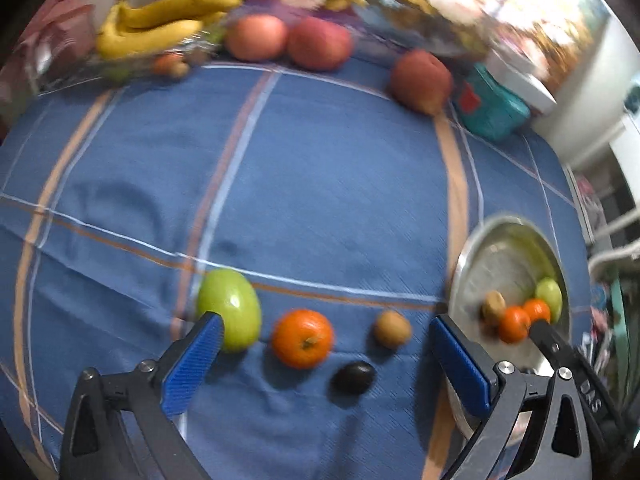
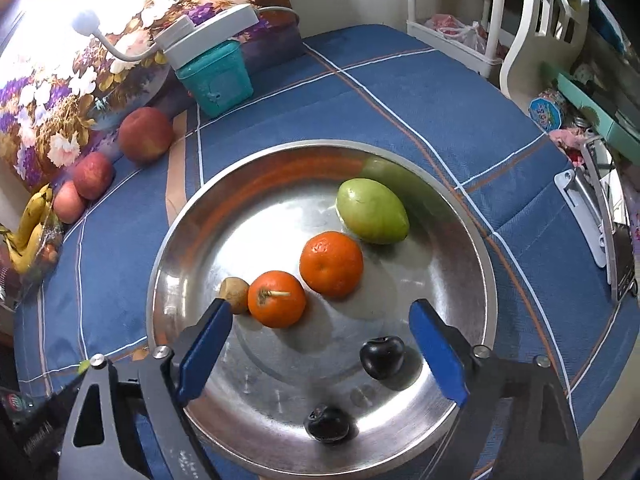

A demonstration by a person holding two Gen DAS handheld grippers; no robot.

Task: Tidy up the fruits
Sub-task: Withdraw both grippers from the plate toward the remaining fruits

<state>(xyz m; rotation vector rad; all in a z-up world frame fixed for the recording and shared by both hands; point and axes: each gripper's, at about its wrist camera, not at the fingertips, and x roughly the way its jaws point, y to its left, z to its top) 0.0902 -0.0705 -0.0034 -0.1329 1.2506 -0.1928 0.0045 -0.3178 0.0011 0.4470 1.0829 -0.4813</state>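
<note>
My left gripper (image 1: 326, 336) stands open over the blue cloth, above an orange (image 1: 302, 338), a brown kiwi (image 1: 392, 328) and a dark plum (image 1: 354, 377); a green fruit (image 1: 230, 314) lies by its left finger. None of these is touched. The steel plate (image 2: 192, 216) holds a green fruit (image 2: 372, 211), two oranges (image 2: 331, 263) (image 2: 276, 298), a small brown fruit (image 2: 235, 294) and two dark plums (image 2: 382, 357) (image 2: 326, 424). My right gripper (image 2: 320, 322) hangs open above the plate, one plum lying loose between its fingers. The plate (image 1: 500, 248) also shows at the left view's right edge.
Bananas (image 1: 160, 24) and red apples (image 1: 320, 42) lie along the far edge by a flowered cushion (image 2: 80, 60). A teal box (image 2: 216, 78) with a white lamp base stands behind the plate. White chairs (image 2: 532, 32) and clutter sit beyond the cloth's right edge.
</note>
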